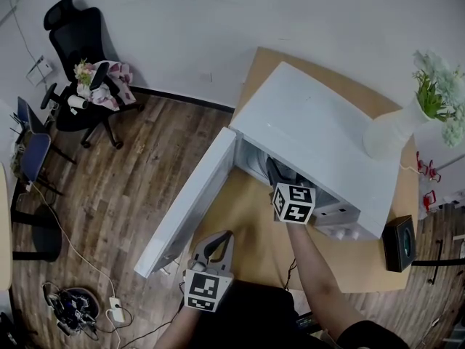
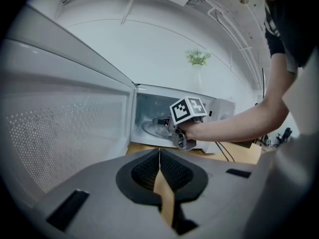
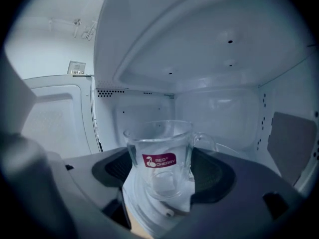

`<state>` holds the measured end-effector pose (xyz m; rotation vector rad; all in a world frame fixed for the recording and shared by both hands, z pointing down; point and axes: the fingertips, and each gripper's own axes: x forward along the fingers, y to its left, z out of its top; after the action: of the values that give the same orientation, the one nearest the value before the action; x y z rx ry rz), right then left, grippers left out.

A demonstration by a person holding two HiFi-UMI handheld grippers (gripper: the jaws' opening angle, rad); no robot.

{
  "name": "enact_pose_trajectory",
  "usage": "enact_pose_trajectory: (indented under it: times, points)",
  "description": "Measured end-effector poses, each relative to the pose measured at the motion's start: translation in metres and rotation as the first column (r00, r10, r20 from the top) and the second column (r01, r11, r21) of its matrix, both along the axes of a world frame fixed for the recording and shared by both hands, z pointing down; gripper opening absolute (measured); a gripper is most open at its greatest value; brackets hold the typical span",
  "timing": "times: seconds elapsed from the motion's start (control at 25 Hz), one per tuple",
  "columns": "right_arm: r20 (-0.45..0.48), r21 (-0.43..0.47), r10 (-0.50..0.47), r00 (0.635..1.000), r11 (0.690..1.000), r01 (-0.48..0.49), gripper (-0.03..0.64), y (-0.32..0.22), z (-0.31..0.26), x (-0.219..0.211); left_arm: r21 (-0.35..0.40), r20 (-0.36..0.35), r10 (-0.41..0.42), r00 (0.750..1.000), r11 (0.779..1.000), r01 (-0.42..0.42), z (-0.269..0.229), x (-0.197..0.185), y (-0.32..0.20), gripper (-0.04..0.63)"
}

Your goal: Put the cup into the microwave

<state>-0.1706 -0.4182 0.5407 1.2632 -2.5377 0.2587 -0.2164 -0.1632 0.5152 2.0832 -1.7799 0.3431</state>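
A clear glass cup [image 3: 159, 148] with a side handle and a red cherry label is clamped between the fingers of the right gripper [image 3: 160, 183], inside the open white microwave [image 1: 312, 126]. The left gripper [image 2: 159, 157] hangs outside, fingers pressed together on nothing. From above the microwave's roof hides cup and fingertips, and I cannot tell whether the cup's base rests on anything.

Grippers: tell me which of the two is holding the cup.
The right gripper: its jaws clamp the clear glass cup inside the open microwave. The left gripper hangs outside by the door, jaws together on nothing.
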Motion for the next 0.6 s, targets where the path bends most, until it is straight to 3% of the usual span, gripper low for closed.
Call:
enact_pose_trajectory:
  times: [0.6]
  points:
    - [0.054,-0.048,0.009,0.999,0.999,-0.007,0.331,-0.0015,0.0027,0.0032,0.007,0.011,0.026,1.0,1.0,-0.026,-0.003,0.0101,-0.0011,0.006]
